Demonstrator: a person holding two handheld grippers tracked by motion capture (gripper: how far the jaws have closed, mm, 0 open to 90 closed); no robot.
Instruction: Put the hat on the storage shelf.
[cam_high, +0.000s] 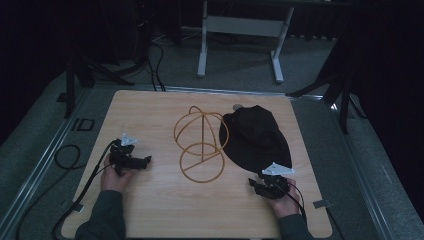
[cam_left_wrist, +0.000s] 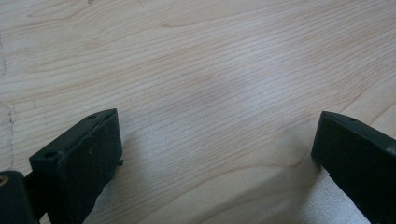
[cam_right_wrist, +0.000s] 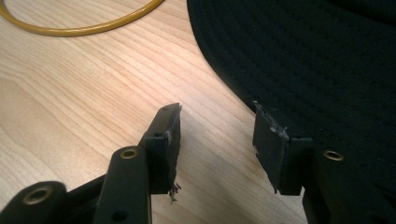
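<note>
A black brimmed hat lies flat on the wooden table, right of centre. Just left of it stands a gold wire hat stand with a round base ring. My right gripper sits at the hat's near edge and is open. Bare wood lies between its jaws, and its right jaw stands against the rim of the hat's brim. My left gripper rests at the left of the table, well away from the stand. It is wide open over bare wood.
A person's hands and dark sleeves come in from the table's near edge. Cables trail off the left side onto the floor. Behind the table stand a white desk frame and dark tripod legs.
</note>
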